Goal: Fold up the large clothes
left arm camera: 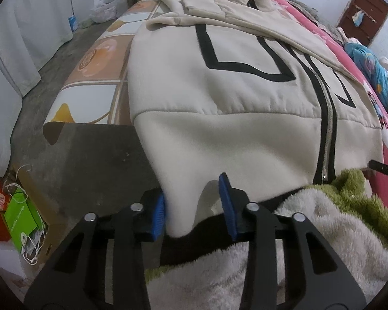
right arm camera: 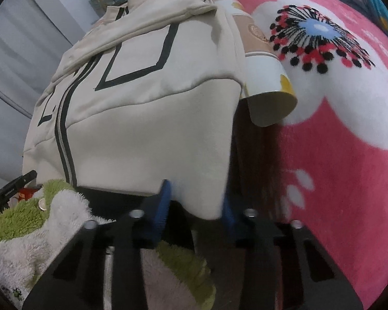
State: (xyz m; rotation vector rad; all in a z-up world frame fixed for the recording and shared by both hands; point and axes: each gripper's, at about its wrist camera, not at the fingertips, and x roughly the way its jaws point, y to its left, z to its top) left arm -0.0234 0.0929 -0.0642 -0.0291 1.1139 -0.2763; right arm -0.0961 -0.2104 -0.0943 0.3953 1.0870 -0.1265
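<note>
**Hem pickup: seat both corners before lifting**

Left gripper (left arm camera: 195, 206): jaws partly open around the bottom-left hem corner of the cream jacket (left arm camera: 219, 90). The 9 o'clock pad touches the fabric edge; the 3 o'clock pad stands apart from it. Nothing is clamped yet.

Right gripper (right arm camera: 195, 204): jaws narrowed around the bottom-right hem corner. The cloth fills most of the gap; whether both pads press on it cannot be told through the blur.

Procedure, as judged from the layout:
1. Close each gripper fully on the hem band, taking all layers, not only the outer edge.
2. Confirm equal bite depth on both sides, so the fold line runs square to the zipper (left arm camera: 326, 139).
3. Lift both corners together and carry them toward 12 o'clock, where the collar lies.

Location: the jacket lies front-up on the patterned mat (left arm camera: 98, 77), its hem hanging over the near edge, both sleeves already folded across the chest.

Count: one jacket, two grippers, two folded sleeves, one zipper, one mat, one pink blanket (right arm camera: 336, 180) at 3 o'clock in the right wrist view, one green-and-white fleece (left arm camera: 323, 219) at 6 o'clock.
</note>
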